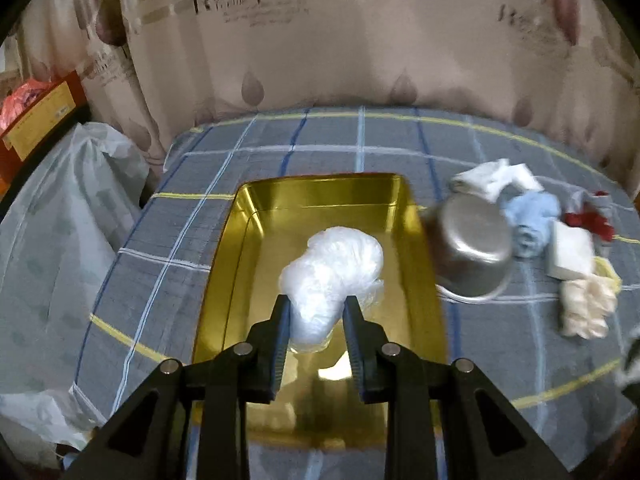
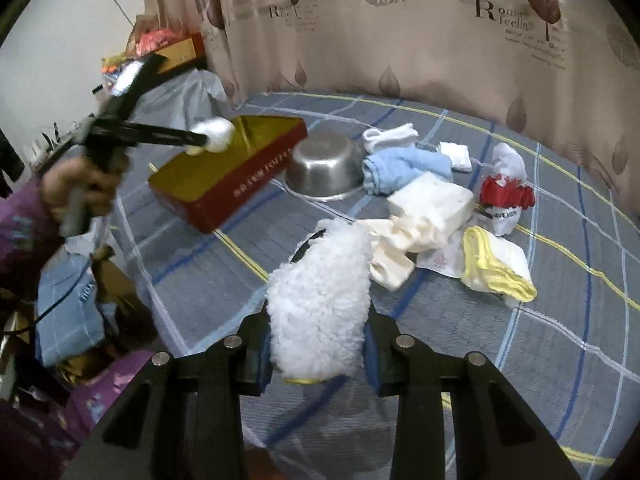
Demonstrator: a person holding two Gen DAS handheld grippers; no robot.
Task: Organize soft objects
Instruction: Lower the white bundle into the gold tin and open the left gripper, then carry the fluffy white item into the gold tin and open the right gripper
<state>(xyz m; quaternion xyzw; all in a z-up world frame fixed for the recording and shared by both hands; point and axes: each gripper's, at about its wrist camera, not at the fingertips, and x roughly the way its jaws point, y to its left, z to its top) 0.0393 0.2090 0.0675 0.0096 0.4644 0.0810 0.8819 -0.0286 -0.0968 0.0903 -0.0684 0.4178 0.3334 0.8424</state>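
Observation:
My left gripper [image 1: 316, 312] is shut on a crumpled clear plastic bag [image 1: 332, 276] and holds it over the gold tray [image 1: 240, 248]. From the right wrist view the left gripper [image 2: 200, 140] holds the bag [image 2: 216, 138] above the gold, red-sided tray [image 2: 248, 188]. My right gripper [image 2: 318, 344] is shut on a fluffy white cloth [image 2: 320, 304] above the bed. Loose soft items lie beyond: blue towel [image 2: 404, 164], cream glove [image 2: 396, 248], yellow-edged cloth [image 2: 496, 264], white sock [image 2: 388, 138], red-and-white bag [image 2: 504, 192].
A steel bowl [image 2: 324, 172] lies on its side between the tray and the pile; it also shows in the left wrist view [image 1: 468, 248]. A white foam block [image 2: 436, 200] sits in the pile. A curtain [image 2: 400, 40] hangs behind the plaid bed [image 2: 520, 360]. Bags lie to the left [image 1: 60, 220].

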